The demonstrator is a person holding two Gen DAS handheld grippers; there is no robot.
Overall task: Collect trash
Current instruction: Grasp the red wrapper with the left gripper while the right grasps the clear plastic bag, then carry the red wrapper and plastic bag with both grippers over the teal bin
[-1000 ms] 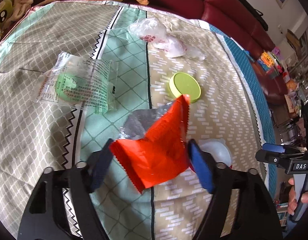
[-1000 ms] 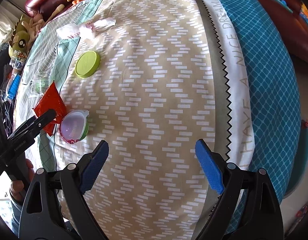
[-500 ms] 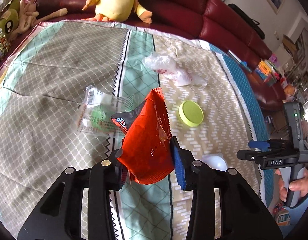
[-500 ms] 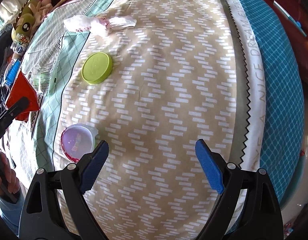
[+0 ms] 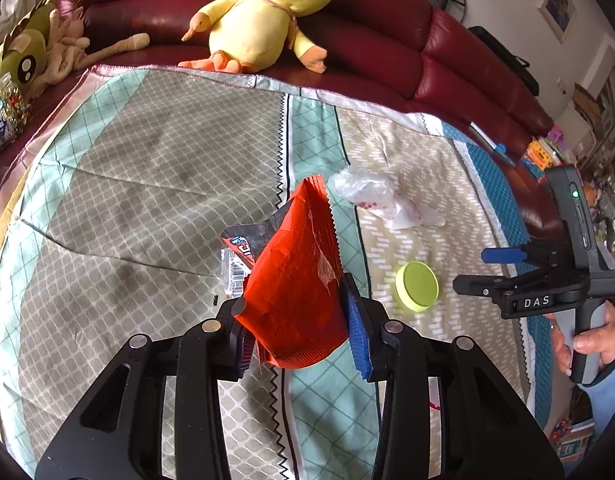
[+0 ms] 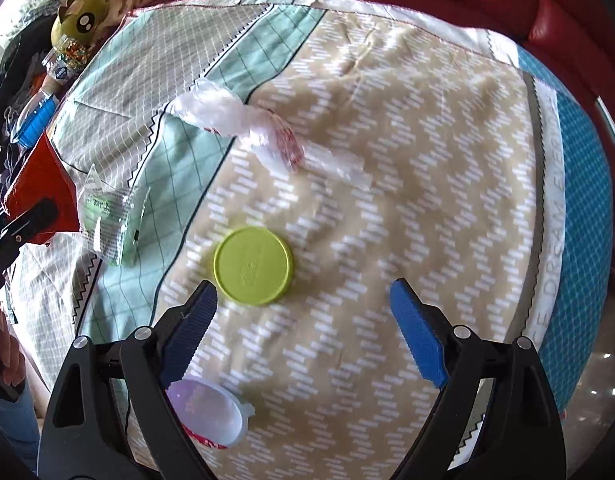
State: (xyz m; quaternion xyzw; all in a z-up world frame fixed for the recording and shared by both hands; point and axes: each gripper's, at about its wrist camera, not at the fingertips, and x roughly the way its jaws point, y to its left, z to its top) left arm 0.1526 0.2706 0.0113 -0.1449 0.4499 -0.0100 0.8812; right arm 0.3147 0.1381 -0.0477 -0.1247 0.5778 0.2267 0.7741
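Observation:
My left gripper (image 5: 295,312) is shut on a red snack wrapper (image 5: 295,280), lifted above the patchwork cloth (image 5: 147,184); the same wrapper (image 6: 39,196) shows at the left edge of the right wrist view. My right gripper (image 6: 303,312) stands open over the cloth, nothing between its fingers. A lime-green lid (image 6: 253,266) lies just ahead of its left finger. A clear crumpled plastic bag (image 6: 243,124) lies farther off. A clear green-printed packet (image 6: 111,220) lies to the left. A lidded plastic cup (image 6: 207,412) sits under the left finger's base.
A yellow plush duck (image 5: 263,16) and other soft toys (image 5: 35,56) sit on the dark red sofa (image 5: 387,52) behind the cloth. A hand (image 5: 591,344) holds the right gripper's handle at the cloth's blue border. A bottle (image 6: 39,116) lies off the left edge.
My left gripper closed on the red wrapper and lifted it off the cloth. My right gripper swung over from the cloth's edge to above the green lid, still open.

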